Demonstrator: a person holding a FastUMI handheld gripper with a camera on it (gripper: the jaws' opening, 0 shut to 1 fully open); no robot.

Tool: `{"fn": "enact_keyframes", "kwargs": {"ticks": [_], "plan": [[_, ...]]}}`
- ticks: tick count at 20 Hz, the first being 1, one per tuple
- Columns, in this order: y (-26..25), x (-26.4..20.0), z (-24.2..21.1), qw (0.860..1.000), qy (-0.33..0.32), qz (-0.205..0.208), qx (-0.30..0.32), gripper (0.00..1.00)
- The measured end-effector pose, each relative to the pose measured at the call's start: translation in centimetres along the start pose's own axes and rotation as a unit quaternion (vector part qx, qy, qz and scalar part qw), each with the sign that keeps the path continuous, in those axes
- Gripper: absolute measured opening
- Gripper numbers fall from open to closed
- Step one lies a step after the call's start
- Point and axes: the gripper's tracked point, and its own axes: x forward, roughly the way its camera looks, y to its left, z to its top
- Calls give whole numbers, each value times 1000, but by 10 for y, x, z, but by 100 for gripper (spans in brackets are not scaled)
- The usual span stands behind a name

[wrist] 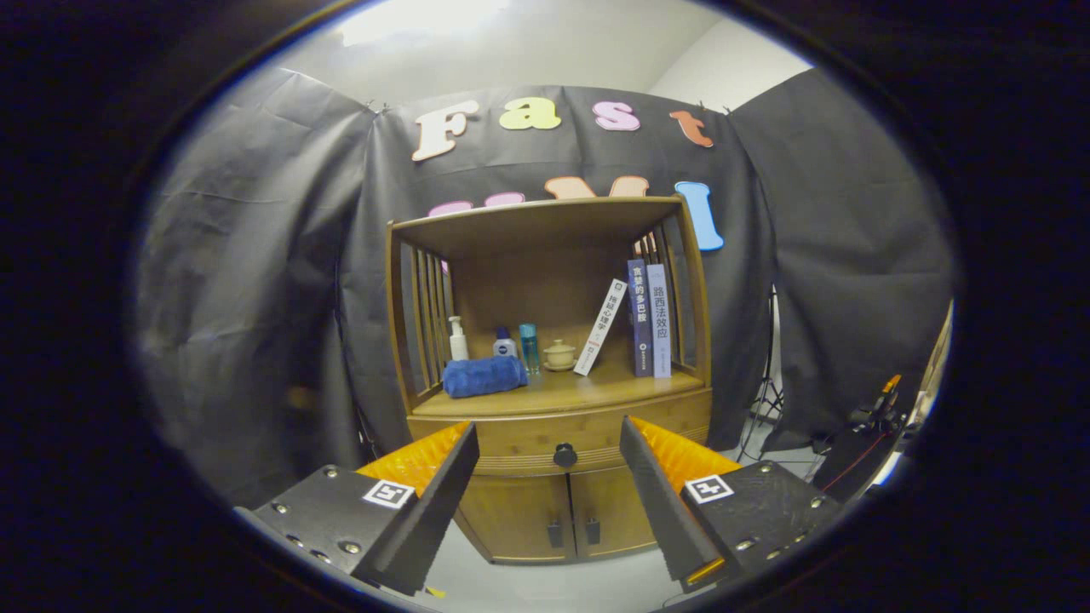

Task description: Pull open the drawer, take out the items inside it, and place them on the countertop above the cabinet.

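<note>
Your gripper (549,477) hangs in front of the wooden cabinet (549,375), its two fingers spread wide apart and holding nothing. The cabinet is beyond the fingertips, not touching them.

Between the fingers, farther off, you can see the drawer (545,434) just under the countertop (588,393). It is closed, flush with the cabinet front, and its dark round knob (565,455) sits in the middle of the gap between your fingers. What lies inside the drawer is hidden.

Below the drawer are two cabinet doors (553,511), both shut, each with a small dark handle near the centre seam.

The countertop forms the floor of an open shelf with slatted sides. On its left, at the front, lies a rolled blue towel (484,375). Behind the towel stands a white pump bottle (458,339), and to the right of that a small bottle with a blue cap (505,343), then a slim light-blue bottle (529,346). A small lidded cup (559,355) sits near the middle. To its right a white book (600,327) leans to the right towards two upright books (649,319), which stand against the right side slats. The front right part of the countertop is bare wood.

To the far right of the cabinet, dark equipment with a red cable (869,438) stands near the floor.
</note>
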Motion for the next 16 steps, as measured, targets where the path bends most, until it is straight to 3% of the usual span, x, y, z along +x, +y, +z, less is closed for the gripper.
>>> {"fn": "enact_keyframes", "kwargs": {"ticks": [16], "plan": [[-16,22,-1,1000,-21,-8,5,100]]}}
